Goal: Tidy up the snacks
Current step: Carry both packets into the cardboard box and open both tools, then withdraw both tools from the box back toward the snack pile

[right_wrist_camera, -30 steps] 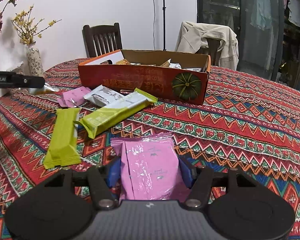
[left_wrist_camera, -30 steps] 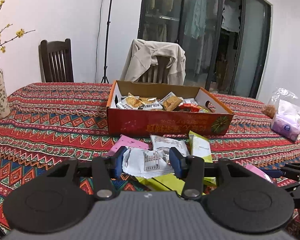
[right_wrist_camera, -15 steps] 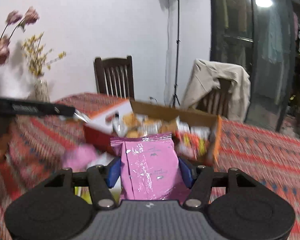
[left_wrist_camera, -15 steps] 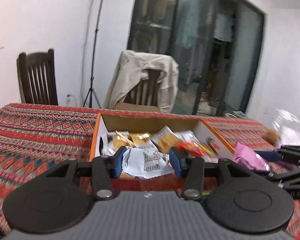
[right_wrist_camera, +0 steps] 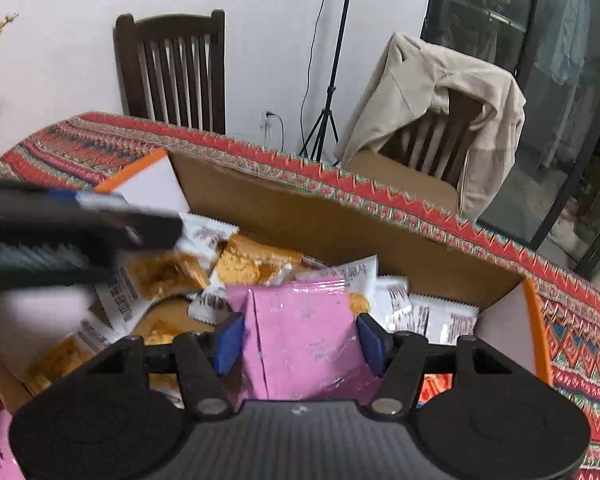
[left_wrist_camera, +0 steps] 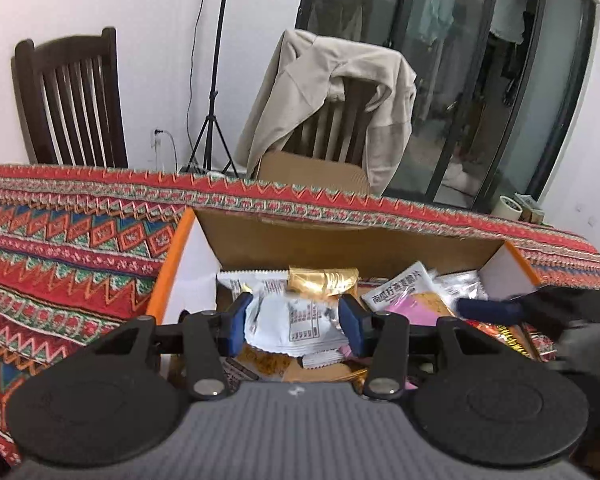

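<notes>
Over the box's [left_wrist_camera: 380, 240] left half, the left gripper [left_wrist_camera: 296, 322] clamps a white packet [left_wrist_camera: 296, 326]; to its right, the right gripper [right_wrist_camera: 298, 342] pinches a pink packet [right_wrist_camera: 300, 340], both directly above the piled snacks, so each drop is straight down.

The cardboard snack box [left_wrist_camera: 352, 240] sits open on the patterned tablecloth, with orange rims, white end walls and a brown far wall. Inside lies a loose pile of packets — white wrappers with orange biscuit windows [right_wrist_camera: 252, 264] and one gold-foil packet [left_wrist_camera: 322, 280] near the far wall. A white crinkled packet [left_wrist_camera: 296, 326] with printed text is held above the box's left half. A pink foil packet [right_wrist_camera: 300, 340] — upright, creased — is held above the pile at mid-box.
</notes>
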{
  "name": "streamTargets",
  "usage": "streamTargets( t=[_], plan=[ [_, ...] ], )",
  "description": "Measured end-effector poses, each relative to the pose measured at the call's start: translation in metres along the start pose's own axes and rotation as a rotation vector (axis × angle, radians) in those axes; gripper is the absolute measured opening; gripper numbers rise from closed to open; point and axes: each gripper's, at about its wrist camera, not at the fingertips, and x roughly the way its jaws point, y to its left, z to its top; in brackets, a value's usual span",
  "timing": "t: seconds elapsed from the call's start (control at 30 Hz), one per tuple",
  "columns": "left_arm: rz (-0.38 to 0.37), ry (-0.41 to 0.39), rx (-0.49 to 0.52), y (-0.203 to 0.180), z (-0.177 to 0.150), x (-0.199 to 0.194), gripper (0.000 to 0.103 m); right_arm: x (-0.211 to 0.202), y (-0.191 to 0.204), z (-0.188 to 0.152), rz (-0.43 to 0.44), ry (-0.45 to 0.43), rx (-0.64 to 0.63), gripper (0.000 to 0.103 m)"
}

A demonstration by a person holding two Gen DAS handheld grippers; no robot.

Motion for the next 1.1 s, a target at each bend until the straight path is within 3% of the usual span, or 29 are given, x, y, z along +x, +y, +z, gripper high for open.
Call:
streamTargets(
  t=[0.07,0.33,0.5,0.67,0.77,0.9,1.1],
  plan=[
    [-0.011,0.018,-0.012,0.001,-0.004,0.006,0.049,-0.012,-0.002,-0.003,0.017,-0.031,-0.007,0.074],
    [-0.029,0.002,0.022,0.001,-0.010,-0.017,0.063,-0.061,-0.035,-0.020,-0.027,-0.078,-0.010,0.075],
    [-0.037,-0.046,0.071,0.001,-0.008,-0.068,0.068,-0.102,-0.042,-0.028,-0.039,-0.125,-0.022,0.077],
    [-0.036,-0.131,0.142,0.000,-0.022,-0.144,0.077,-0.158,-0.040,-0.035,-0.042,-0.187,-0.042,0.080],
    [-0.023,-0.178,0.151,0.004,-0.043,-0.187,0.079,-0.197,-0.038,-0.045,-0.055,-0.234,-0.045,0.087],
    [0.016,-0.238,0.133,0.013,-0.084,-0.244,0.083,-0.241,-0.035,-0.075,-0.056,-0.275,-0.021,0.088],
    [0.039,-0.290,0.093,0.016,-0.156,-0.316,0.090,-0.291,-0.014,-0.149,0.000,-0.294,0.011,0.091]
  ],
)
